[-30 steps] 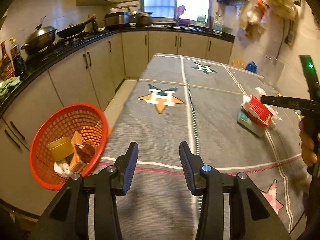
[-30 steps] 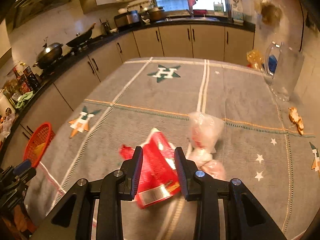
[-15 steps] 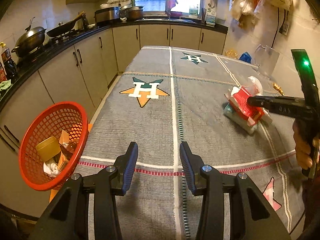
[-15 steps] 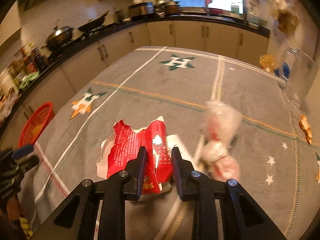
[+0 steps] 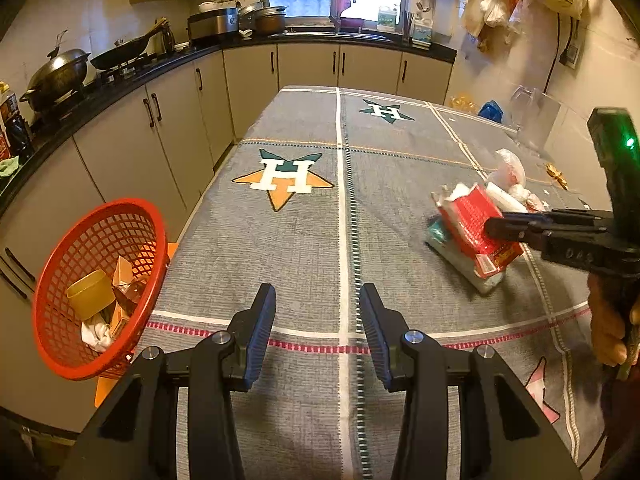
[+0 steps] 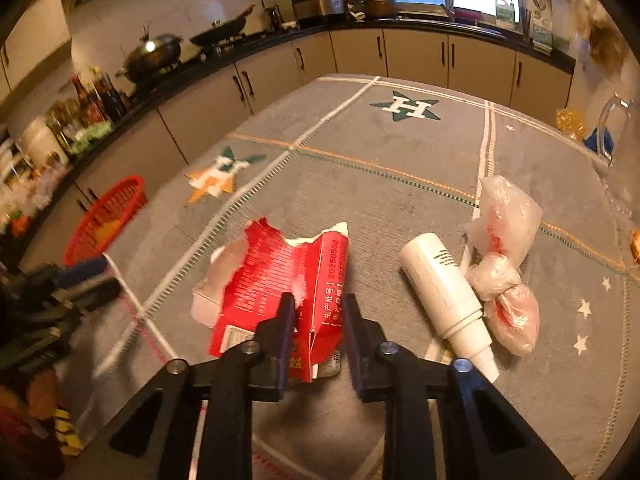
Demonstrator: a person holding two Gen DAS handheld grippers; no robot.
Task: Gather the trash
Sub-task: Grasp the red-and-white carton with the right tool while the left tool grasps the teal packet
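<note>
At desk centre, right gripper point(image 6: 316, 320) clamped on torn red carton point(image 6: 280, 280), white bottle point(image 6: 444, 296) at 3 o'clock; left gripper point(image 5: 316, 328) agape, red basket point(image 5: 100, 284) at 9

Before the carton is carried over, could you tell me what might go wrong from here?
The right gripper pinches only the torn red carton near one edge, so it may tear or slip. The white bottle lies close beside it and could be knocked. The red basket hangs off the table's edge, leaving a gap to miss.
</note>
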